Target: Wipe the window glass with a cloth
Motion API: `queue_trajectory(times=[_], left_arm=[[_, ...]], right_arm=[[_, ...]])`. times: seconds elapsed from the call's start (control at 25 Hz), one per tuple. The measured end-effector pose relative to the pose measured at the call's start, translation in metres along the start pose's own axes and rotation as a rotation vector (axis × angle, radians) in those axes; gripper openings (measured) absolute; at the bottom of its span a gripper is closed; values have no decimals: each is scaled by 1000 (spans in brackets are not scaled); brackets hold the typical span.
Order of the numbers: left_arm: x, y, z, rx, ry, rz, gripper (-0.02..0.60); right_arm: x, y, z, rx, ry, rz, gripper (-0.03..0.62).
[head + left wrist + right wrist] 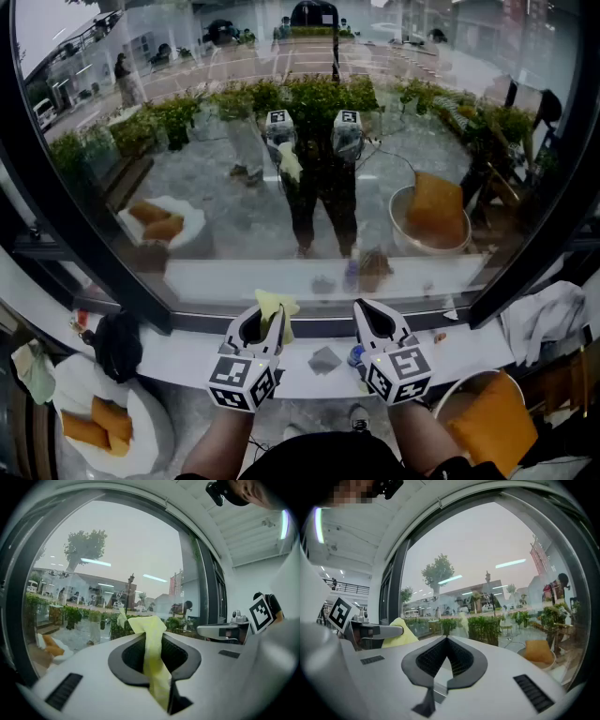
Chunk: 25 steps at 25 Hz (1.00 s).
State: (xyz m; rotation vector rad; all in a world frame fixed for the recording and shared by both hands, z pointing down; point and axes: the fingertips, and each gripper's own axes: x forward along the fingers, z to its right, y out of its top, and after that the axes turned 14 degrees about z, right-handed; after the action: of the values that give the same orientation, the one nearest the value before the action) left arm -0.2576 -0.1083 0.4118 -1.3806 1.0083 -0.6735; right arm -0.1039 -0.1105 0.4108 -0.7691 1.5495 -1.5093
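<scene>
Cloth [275,306] pinched in left tool [266,322], near lower edge of window glass [234,216].

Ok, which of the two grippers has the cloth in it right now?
The left gripper: its jaws are clamped on the yellow cloth, which sticks up past the tips. The right gripper has its jaws together with nothing between them.

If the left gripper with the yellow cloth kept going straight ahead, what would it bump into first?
Probably the window glass, with the yellow cloth touching first; the gap between them is unclear.
</scene>
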Motion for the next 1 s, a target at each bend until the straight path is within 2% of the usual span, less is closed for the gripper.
queue_trajectory(times=[0.36, 1.0], left_arm=[[0, -1, 1, 5, 3, 0, 63], [22, -1, 10, 23, 6, 10, 61]], right_arm=[[-1, 0, 3, 26, -10, 16, 28], [3, 4, 23, 9, -2, 15, 26]])
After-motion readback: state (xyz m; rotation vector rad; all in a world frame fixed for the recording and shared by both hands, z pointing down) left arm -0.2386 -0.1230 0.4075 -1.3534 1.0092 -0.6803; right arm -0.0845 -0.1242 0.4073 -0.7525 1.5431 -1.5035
